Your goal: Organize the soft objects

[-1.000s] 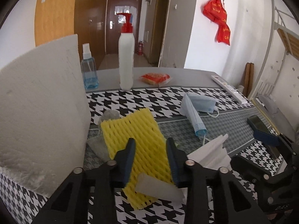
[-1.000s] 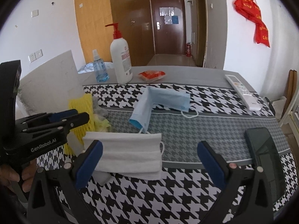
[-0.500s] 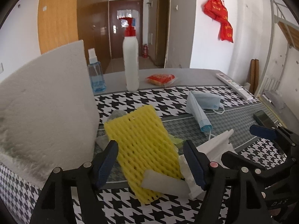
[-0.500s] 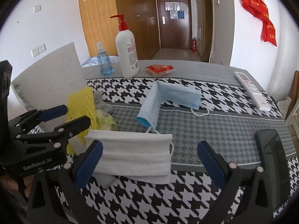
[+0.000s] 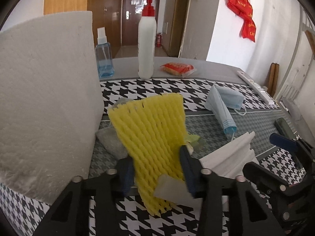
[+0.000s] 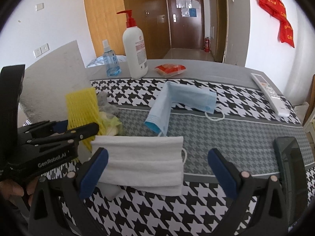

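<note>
Left gripper (image 5: 157, 169): jaws closing around the yellow foam mesh fruit sleeve (image 5: 151, 137). The sleeve stands tilted between the blue pads, its far end leaning toward 12 o'clock. Pads sit at both edges of the sleeve; I judge a light pinch, not yet firm.

Change against the half-second-earlier picture: there the jaws stood far wider, clear of the sleeve on both sides. A second ago they were narrow, on the sleeve lying flatter. So: release, re-seat, re-grip. The sleeve now rises steeper off the black-and-white houndstooth tablecloth (image 5: 177, 220). Judgement: grip re-taken lower on the sleeve, ready to lift and place.

A small white foam scrap (image 5: 171, 188) lies at 6 o'clock of the sleeve, against the right-hand pad; could get caught.

Right gripper (image 6: 157, 169): spread wide, empty, hovering over the folded white face mask (image 6: 143, 161), which lies flat on the cloth. Much as in both earlier right-wrist pictures.

Other soft things: light blue surgical mask (image 6: 183, 102) at 1 o'clock of the white mask, well apart; grey rag (image 5: 112, 141) just beside the sleeve at 9 o'clock; large white foam slab (image 5: 43, 98) standing at far left.
</note>
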`<state>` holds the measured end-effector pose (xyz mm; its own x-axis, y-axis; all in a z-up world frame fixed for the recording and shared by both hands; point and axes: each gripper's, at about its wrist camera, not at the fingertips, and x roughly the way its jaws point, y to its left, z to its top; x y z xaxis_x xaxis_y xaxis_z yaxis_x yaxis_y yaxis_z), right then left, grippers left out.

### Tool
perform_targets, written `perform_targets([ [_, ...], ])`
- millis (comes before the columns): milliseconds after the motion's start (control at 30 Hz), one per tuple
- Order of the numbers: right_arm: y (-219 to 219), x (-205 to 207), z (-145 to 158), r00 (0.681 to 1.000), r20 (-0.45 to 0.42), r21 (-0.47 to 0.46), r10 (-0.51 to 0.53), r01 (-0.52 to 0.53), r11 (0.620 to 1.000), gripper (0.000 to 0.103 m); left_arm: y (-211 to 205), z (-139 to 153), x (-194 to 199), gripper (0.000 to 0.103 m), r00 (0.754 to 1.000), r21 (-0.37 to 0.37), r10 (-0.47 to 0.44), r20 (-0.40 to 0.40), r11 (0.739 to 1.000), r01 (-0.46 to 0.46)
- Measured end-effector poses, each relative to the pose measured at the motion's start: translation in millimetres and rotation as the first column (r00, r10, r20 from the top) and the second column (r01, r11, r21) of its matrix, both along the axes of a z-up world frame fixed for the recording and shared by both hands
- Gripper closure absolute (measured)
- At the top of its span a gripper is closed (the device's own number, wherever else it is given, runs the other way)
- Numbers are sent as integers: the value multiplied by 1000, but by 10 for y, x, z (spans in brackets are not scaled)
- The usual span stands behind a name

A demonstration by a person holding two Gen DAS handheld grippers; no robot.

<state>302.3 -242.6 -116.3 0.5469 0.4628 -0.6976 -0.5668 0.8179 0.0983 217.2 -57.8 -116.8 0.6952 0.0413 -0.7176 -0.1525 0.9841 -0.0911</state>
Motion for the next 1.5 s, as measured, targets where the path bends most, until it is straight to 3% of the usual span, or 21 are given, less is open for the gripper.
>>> perform_targets([
  [167,64,18,-32,1000,-8,-15,15,-15,1000,1,-27,38,-44,75,999,11,-18,30,1000,18],
  [333,120,28,-30,999,-15,-14,43,-44,999,3,-29,72,-79,79,998,0,-45,53,999,45],
  [433,161,79,-66,997,-44,-20,60,-61,998,21,-38,102,-109,80,996,4,-64,69,998,64],
  [600,221,131,-128,996,-69,-44,64,-68,997,41,-45,142,-138,82,991,3,-103,87,995,103],
  [667,233,141,-152,995,-77,-54,63,-67,996,60,-41,144,-137,82,991,-1,-107,86,994,107],
  [733,254,143,-172,995,-81,-71,63,-69,995,71,-44,139,-139,82,990,-9,-116,84,993,117],
  [767,268,144,-184,995,-81,-79,62,-69,995,83,-49,137,-137,82,989,-7,-121,83,992,122],
  [867,249,138,-171,995,-77,-79,58,-64,995,94,-59,153,-151,82,987,-6,-132,92,991,133],
  [1367,-156,-229,-16,997,-80,-112,-20,11,994,96,-36,325,-337,82,980,-4,-139,143,990,141],
  [1500,-185,-359,86,999,-34,-98,4,-8,995,95,-25,368,-393,82,979,1,-139,151,990,141],
])
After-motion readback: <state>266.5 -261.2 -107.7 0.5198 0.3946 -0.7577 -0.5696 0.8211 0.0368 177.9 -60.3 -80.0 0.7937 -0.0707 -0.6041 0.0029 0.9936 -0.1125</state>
